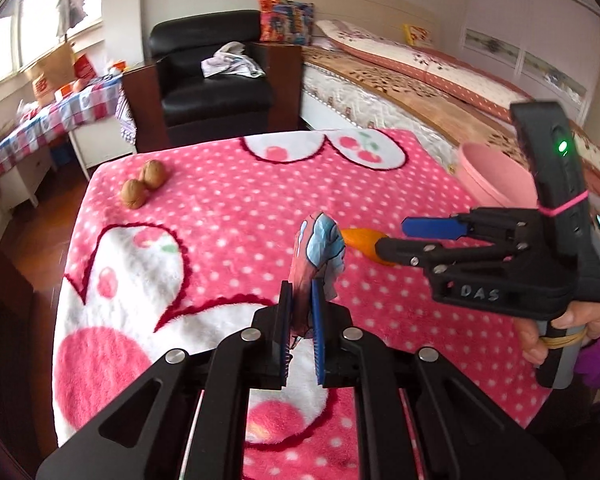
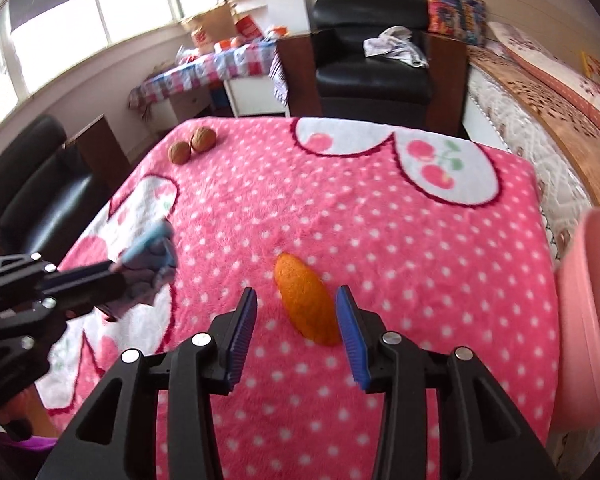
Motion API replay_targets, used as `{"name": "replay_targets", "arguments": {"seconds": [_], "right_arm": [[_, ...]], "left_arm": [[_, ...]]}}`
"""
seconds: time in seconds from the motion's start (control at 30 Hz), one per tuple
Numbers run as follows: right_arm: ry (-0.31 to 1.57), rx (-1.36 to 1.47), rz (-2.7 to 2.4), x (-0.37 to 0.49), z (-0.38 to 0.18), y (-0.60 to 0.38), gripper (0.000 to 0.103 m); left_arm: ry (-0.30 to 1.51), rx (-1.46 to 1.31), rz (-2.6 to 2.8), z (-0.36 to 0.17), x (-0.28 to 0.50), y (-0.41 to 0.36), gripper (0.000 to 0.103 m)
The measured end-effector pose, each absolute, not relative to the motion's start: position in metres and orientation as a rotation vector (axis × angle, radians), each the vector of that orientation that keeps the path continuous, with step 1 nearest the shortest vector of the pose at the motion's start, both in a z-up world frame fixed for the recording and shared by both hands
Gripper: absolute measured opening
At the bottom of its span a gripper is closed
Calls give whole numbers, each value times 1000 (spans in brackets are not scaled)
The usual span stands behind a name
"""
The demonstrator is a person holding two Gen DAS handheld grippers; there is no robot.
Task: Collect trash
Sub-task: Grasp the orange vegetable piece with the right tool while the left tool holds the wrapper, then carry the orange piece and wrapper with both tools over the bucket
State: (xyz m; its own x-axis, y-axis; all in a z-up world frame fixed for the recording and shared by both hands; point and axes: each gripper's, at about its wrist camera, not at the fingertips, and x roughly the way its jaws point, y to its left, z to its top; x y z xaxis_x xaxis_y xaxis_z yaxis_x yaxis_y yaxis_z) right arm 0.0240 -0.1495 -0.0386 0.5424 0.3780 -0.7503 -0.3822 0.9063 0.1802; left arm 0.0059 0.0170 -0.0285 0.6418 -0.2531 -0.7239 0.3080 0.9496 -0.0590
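On the fluffy pink polka-dot blanket [image 2: 380,240], a curved, dimpled orange peel [image 2: 306,300] lies just ahead of the right gripper [image 2: 296,312], whose ribbed blue pads stand apart on either side of it without touching. Left of the peel, the left gripper [image 1: 301,300] pinches a crumpled blue-and-pink wrapper [image 1: 320,248]. A smooth pink bin [image 2: 588,320] stands right of the peel; two wrinkled walnuts [image 2: 191,145] sit far beyond it.

Daylight enters through the windows [image 2: 112,20], which are overexposed to white. The room is bright and evenly lit, with soft, faint shadows. Strong fisheye bending and dark vignetting at corners. Slight motion blur across both views; the pink bin [image 2: 588,320] at the right wrist view's edge is smeared.
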Motion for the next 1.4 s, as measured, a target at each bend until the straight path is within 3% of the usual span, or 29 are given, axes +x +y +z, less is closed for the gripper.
{"name": "replay_targets", "arguments": {"seconds": [0.13,0.27,0.47,1.4], "right_arm": [[898,-49,441,31,-46,-143,40],[904,-84,420,33,-55,-139,24],[889,-38,418,27,-52,-148,13],[730,201,329,-62,11,-225,12]], "left_arm": [[807,27,-280,-24,9,23,9],[809,9,-264,-23,10,24,9],[824,-11,-232,-24,13,20,9],[733,13,-168,3,7,-54,9]]}}
